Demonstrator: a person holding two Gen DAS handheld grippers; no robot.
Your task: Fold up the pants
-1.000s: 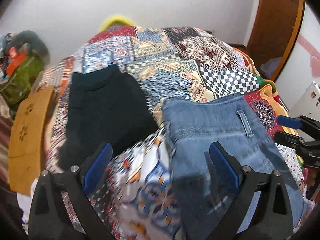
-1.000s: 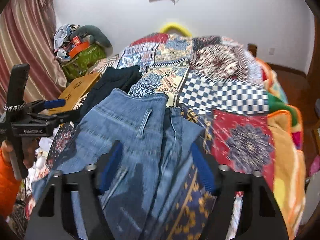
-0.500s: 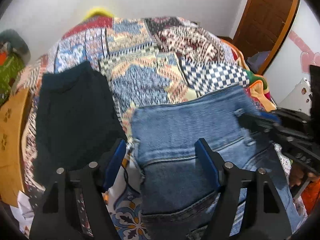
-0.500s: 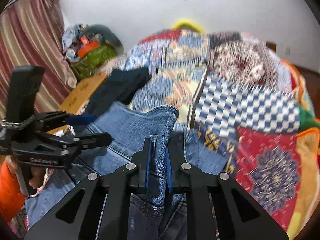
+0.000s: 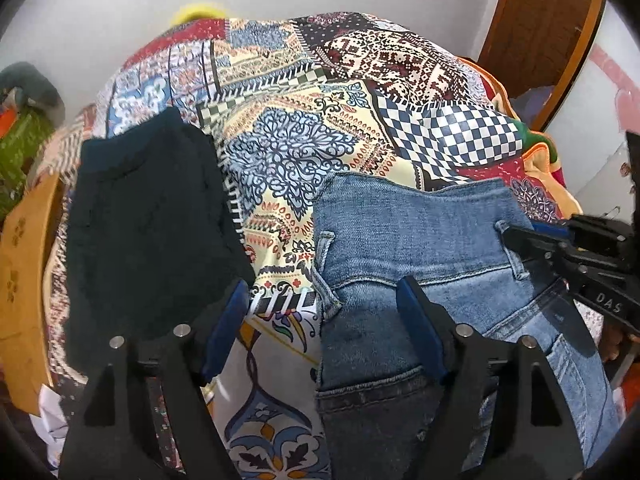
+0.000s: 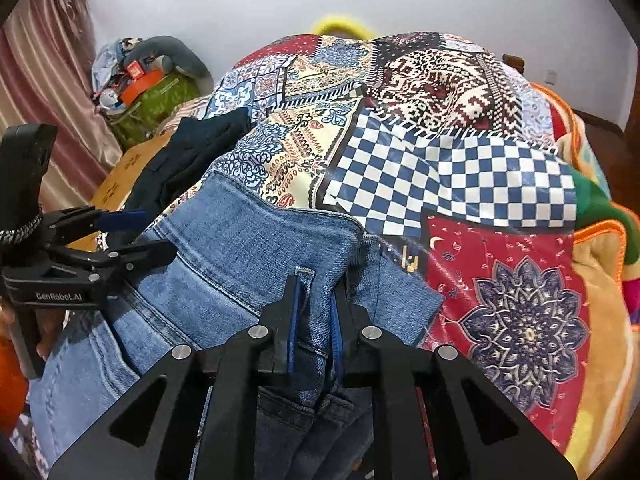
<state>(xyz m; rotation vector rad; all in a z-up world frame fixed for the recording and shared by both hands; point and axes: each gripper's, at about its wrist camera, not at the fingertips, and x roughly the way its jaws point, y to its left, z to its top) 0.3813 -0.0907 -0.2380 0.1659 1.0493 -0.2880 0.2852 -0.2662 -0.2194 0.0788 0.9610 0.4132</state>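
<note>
- Left wrist view: the left gripper (image 5: 322, 326) has its fingers spread wide with nothing between the pads, poised over the near left edge of the jeans (image 5: 420, 248).
- The jeans lie on the patchwork quilt (image 5: 304, 128), waistband toward the far side, right of a dark folded garment (image 5: 148, 220).
- The right gripper (image 5: 516, 242) comes in from the right, its tip at a belt loop (image 5: 510, 250) on the waistband.
- Right wrist view: the right gripper (image 6: 314, 320) has its fingers nearly closed, pinching a fold of the jeans (image 6: 256, 248) at the belt loop (image 6: 304, 280).
- The left gripper (image 6: 132, 236) is at the left over the jeans' edge, fingers apart.
- The dark garment (image 6: 192, 156) lies far left on the quilt (image 6: 448, 168).
</note>
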